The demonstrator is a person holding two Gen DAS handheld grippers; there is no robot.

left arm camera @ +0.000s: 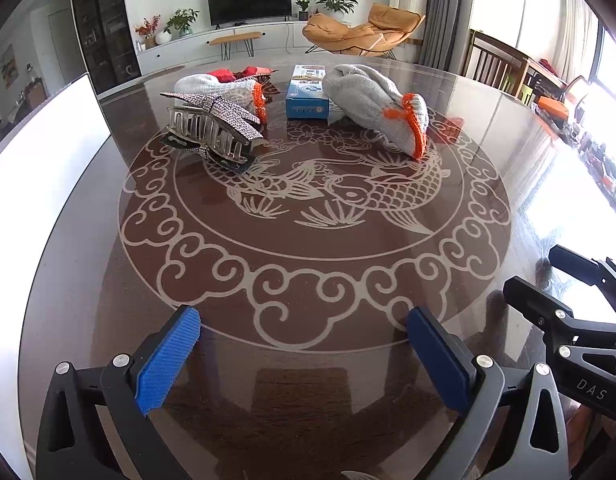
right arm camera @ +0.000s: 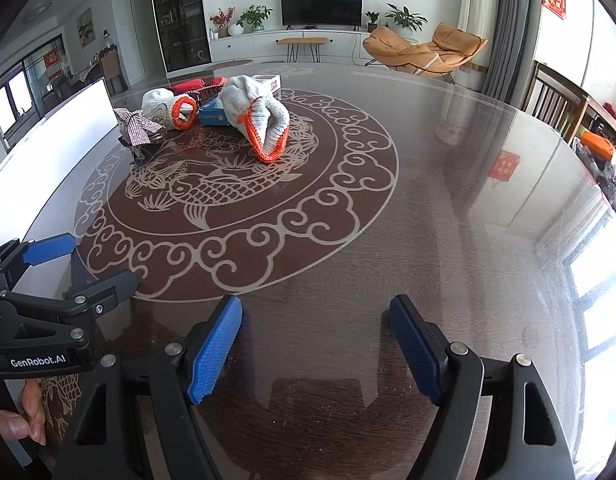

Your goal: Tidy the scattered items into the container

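At the far side of the table lie a rhinestone hair claw [left arm camera: 212, 132] [right arm camera: 138, 126], a grey knit glove with an orange cuff [left arm camera: 372, 100] [right arm camera: 256, 112], a second such glove [left arm camera: 220, 86] [right arm camera: 164, 106] and a blue box [left arm camera: 308, 96] [right arm camera: 214, 114] between them. The white container [left arm camera: 48, 160] [right arm camera: 68, 128] stands along the left edge, beside the claw. My left gripper [left arm camera: 304, 320] [right arm camera: 98, 260] hovers open over the near part of the table, nothing between its blue pads. My right gripper [right arm camera: 316, 308] [left arm camera: 534, 270] is open and empty, just right of the left one.
The round dark table [right arm camera: 448, 200] has a glossy top with a fish and cloud pattern. Something red [left arm camera: 224, 75] lies behind the left glove, and a small white box [right arm camera: 268, 78] sits behind the items. A hand [right arm camera: 28, 412] holds the left gripper. Wooden chairs [right arm camera: 556, 104] stand at the right.
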